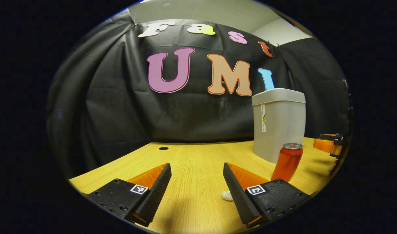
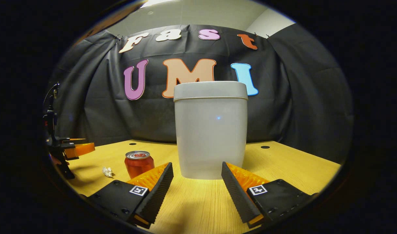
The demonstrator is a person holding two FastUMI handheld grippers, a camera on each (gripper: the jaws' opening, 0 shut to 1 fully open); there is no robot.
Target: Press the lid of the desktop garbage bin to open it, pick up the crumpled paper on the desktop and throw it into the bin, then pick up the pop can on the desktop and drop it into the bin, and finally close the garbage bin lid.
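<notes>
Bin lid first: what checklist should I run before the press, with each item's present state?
1. Bin upright on the table: ok.
2. Lid shut, ready to press: ok.
3. Right gripper faces the bin, jaws open and empty: ok.
4. Left gripper jaws open and empty: ok.
5. Can upright beside the bin, apart from the lid: ok.
6. Paper lying free on the table by the can: ok.
</notes>
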